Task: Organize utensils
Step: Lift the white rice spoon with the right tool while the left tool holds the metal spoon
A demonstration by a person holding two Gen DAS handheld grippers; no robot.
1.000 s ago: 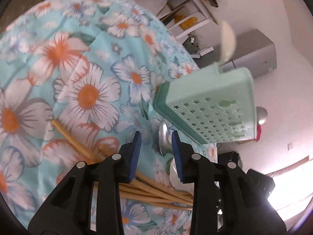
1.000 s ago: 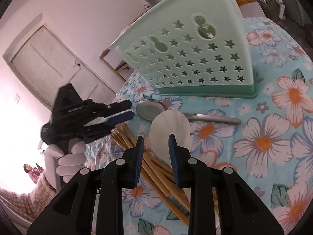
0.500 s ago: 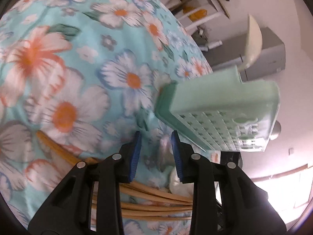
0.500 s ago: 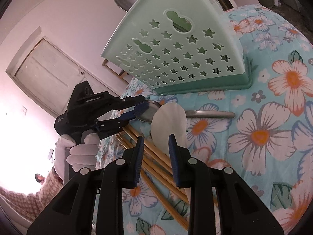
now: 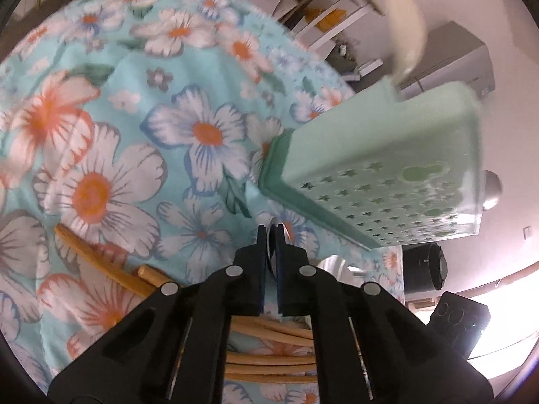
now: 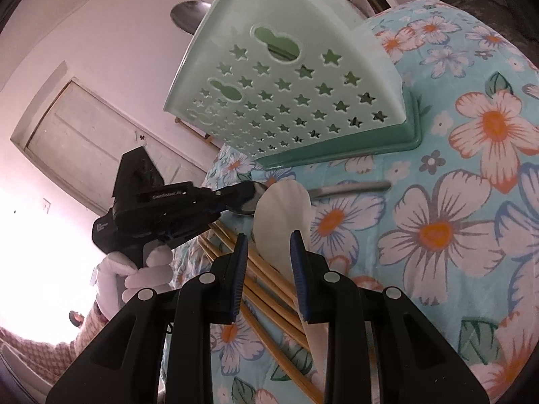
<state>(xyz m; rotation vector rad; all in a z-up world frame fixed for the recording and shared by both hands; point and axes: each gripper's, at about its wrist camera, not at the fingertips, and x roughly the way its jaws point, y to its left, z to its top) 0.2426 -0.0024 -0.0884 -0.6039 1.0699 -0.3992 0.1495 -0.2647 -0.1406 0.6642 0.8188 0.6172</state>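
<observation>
The left gripper (image 5: 269, 235) is pinching the bowl of the metal spoon (image 6: 249, 198). The spoon is hard, light and slippery, so the thin handle (image 6: 350, 188) may be safer to hold. The right gripper (image 6: 266, 249) stays spread, not squeezing the white spoon (image 6: 286, 215) right in front of it. Below lie chopsticks (image 6: 269, 286) on the flowery desk (image 6: 438, 219). Farther ahead stands the green holder (image 6: 286, 77).

Your left gripper (image 5: 269, 232), open a second ago, has now closed on the metal spoon's (image 6: 247, 198) bowl
</observation>
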